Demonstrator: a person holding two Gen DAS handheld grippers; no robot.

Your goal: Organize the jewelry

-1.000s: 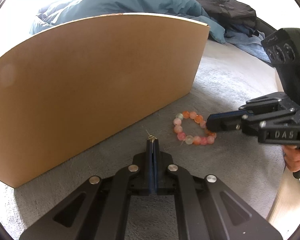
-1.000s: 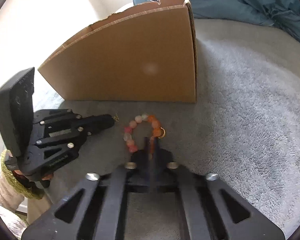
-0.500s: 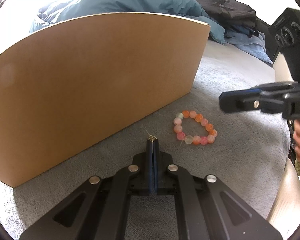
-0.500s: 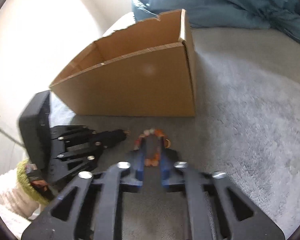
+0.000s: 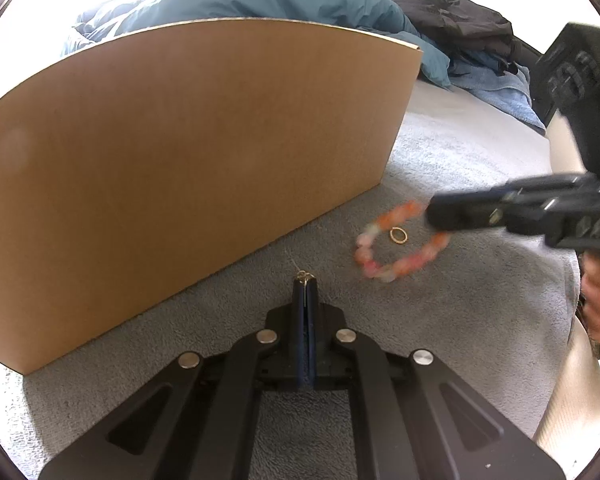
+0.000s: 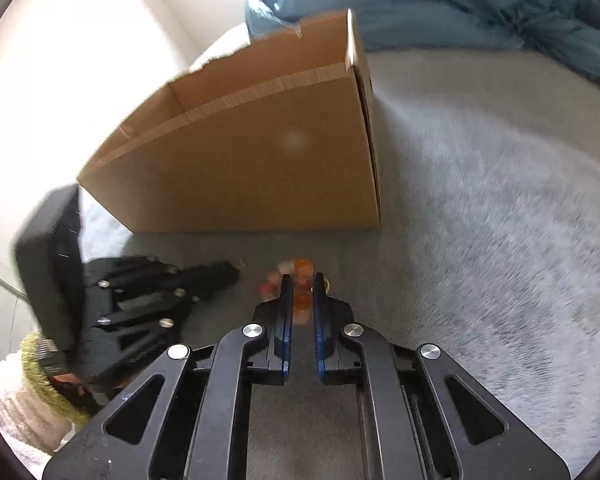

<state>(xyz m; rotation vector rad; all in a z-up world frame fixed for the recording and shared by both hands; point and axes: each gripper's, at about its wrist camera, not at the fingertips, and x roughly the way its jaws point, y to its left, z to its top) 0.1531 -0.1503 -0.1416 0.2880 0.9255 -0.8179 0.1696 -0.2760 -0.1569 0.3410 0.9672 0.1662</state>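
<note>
A bead bracelet (image 5: 396,242) hangs, blurred, from the right gripper (image 6: 302,280) at the centre right of the left wrist view, over grey carpet (image 5: 460,320) in front of a cardboard box (image 5: 180,160). In the right wrist view the fingers (image 6: 286,300) stand a narrow gap apart, pressed on orange beads between them. A small gold ring (image 5: 398,235) lies on the carpet, seen through the bracelet's loop. At lower centre, the left gripper (image 5: 306,280) is clamped tight, fingers together, on a tiny gold piece (image 5: 303,277) at its tips, too small to identify.

The step in hand appears to be carrying the bracelet off the carpet. The box, open at the top in the right wrist view, looks the likely destination; reaching it would call for clearing the near wall before release. The ring is not yet collected.
</note>
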